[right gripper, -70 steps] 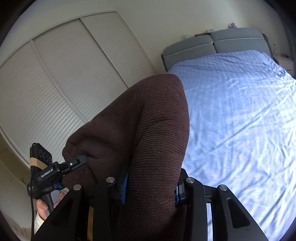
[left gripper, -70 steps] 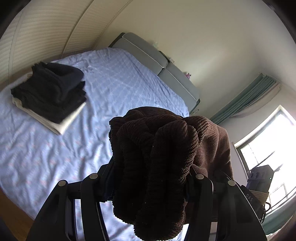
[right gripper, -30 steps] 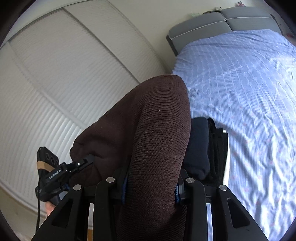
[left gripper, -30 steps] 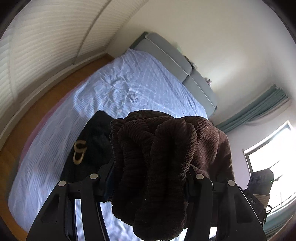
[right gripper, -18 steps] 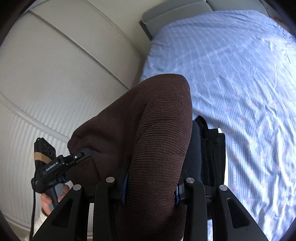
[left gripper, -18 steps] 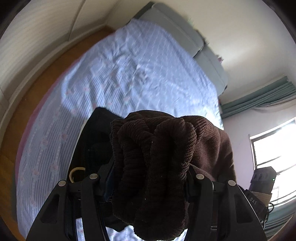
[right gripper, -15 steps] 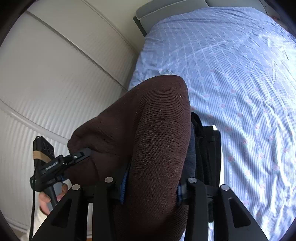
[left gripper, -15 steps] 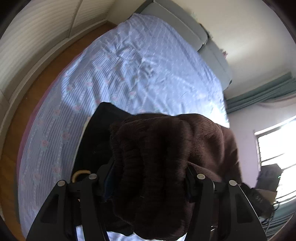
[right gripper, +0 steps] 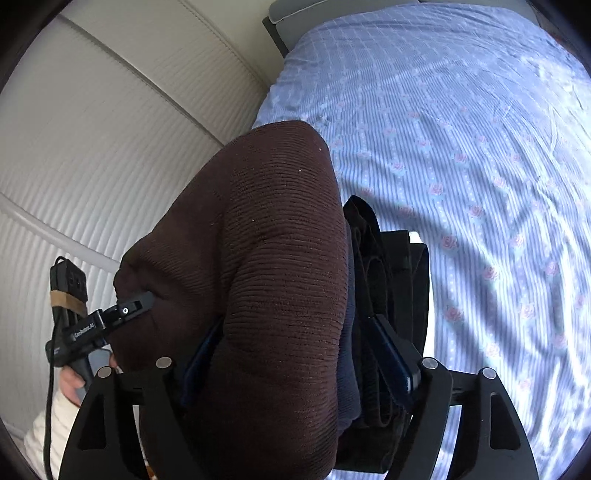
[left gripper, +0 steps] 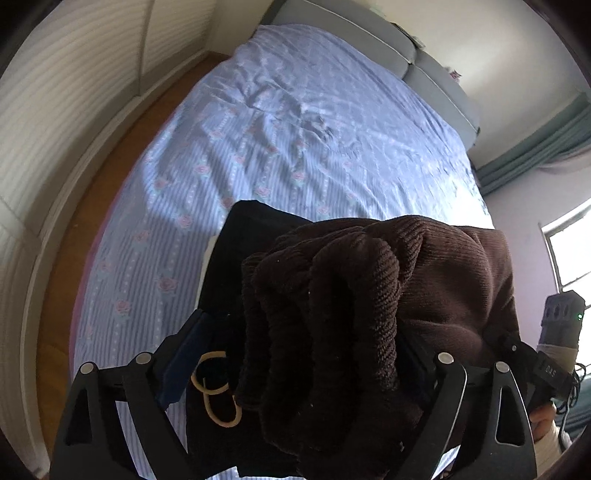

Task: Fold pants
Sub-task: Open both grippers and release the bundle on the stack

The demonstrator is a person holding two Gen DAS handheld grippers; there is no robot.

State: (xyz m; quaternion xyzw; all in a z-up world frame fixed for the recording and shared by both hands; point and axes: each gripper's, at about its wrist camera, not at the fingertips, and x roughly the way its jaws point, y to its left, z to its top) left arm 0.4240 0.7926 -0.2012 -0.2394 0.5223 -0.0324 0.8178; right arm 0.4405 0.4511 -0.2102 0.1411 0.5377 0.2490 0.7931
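The folded brown corduroy pants (left gripper: 369,295) lie bunched on top of a stack of dark folded clothes (left gripper: 236,251) on the bed. My left gripper (left gripper: 299,354) straddles one end of them and its jaws are opening. Its left pad stands clear of the cloth, with a tan loop (left gripper: 218,391) showing in the gap. My right gripper (right gripper: 295,350) straddles the other end of the brown pants (right gripper: 266,258), jaws also opening. Its right pad sits apart from the pants, over the dark stack (right gripper: 388,266). Neither pair of pads presses on the cloth.
The bed's blue flowered sheet (left gripper: 295,129) stretches away to a grey headboard (left gripper: 369,33). White ribbed wardrobe doors (right gripper: 110,129) and a strip of wooden floor (left gripper: 122,155) run along the bed's side. A person's hand (right gripper: 70,384) holds the other gripper's handle.
Both grippers came down with the brown pants onto the dark stack. Both pairs of jaws then spread apart, letting go of the pants.
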